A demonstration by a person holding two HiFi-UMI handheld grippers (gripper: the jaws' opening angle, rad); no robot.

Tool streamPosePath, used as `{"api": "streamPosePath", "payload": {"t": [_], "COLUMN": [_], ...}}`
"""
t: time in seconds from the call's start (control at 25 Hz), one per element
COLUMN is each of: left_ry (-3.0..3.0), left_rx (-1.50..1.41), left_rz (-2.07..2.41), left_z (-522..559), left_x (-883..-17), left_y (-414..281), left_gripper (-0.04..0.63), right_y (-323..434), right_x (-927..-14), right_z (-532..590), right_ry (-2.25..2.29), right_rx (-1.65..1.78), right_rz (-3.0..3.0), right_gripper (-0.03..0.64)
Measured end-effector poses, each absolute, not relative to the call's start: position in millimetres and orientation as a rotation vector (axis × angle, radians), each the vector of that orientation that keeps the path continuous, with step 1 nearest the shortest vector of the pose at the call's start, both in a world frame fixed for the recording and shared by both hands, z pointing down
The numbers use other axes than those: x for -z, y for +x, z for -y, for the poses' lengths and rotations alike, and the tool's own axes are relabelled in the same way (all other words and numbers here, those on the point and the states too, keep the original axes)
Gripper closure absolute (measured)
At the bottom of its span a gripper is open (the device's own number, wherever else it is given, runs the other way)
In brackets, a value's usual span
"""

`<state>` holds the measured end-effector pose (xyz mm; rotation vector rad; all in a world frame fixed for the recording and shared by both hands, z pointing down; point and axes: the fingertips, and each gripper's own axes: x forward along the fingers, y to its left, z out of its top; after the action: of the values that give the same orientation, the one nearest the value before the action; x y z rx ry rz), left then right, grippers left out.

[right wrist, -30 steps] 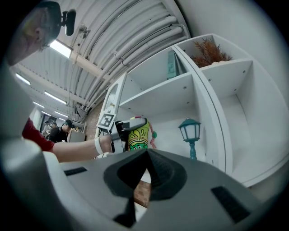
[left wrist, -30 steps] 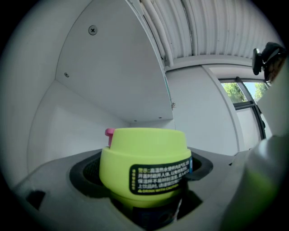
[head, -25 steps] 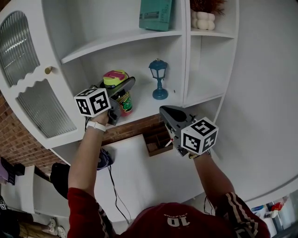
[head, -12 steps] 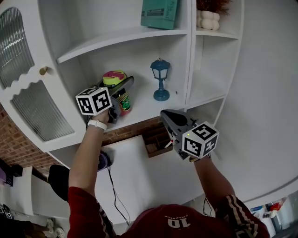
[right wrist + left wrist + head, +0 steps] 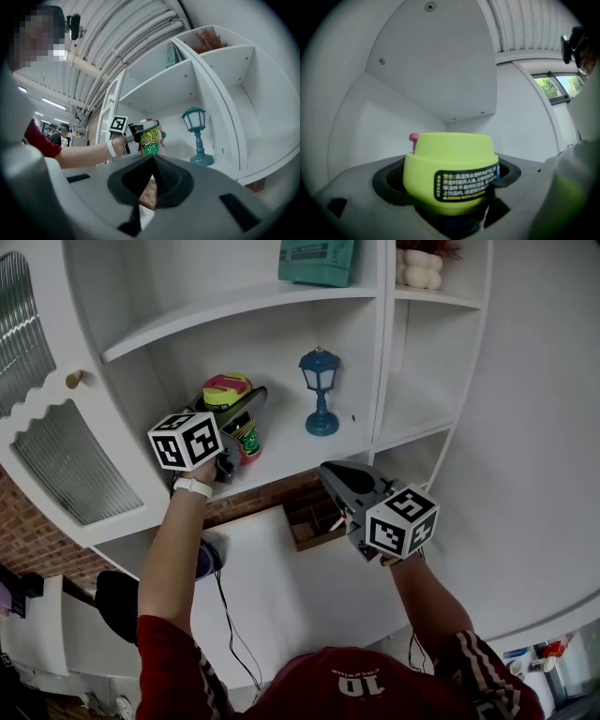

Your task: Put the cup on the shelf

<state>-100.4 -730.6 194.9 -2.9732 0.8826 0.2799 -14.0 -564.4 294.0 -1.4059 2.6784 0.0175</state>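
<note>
Cup [image 5: 228,390] deeper on white shelf [image 5: 300,452]

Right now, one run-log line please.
left hand-held gripper: shut on lime-lidded printed cup | cup: at white shelf | right hand-held gripper: shut, empty

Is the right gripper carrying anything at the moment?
No, the right gripper has its jaws closed together with nothing between them; the cup is clamped in the left gripper.

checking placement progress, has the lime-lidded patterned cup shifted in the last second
No clear move: in the head view the lime-lidded patterned cup keeps about the same gap to the teal lantern ornament standing to its right.
</note>
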Motion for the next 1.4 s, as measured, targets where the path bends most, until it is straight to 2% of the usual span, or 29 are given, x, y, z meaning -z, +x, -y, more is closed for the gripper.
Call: {"api": "streamPosePath", "payload": {"t": [0.76, 1.4], "left_ry": [-3.037, -2.954], "left_rx": [-0.158, -0.148], "left_rz": [-0.906, -1.099], "left_z": [731.1, 716.8], "left_x": [-202.7, -197.2], "left_y": [-101.4, -137.6], "left_gripper": [0.113, 0.106], "right_y": [-15.9, -22.4], "right_x": [-303.3, -297.3], "right_z": [541.4, 526.5], "right_ry": [-1.378, -1.354], "right_rx": [-0.002, -0.012], "right_rz": [-2.712, -2.700], "right_gripper": [0.612, 0.612]}}
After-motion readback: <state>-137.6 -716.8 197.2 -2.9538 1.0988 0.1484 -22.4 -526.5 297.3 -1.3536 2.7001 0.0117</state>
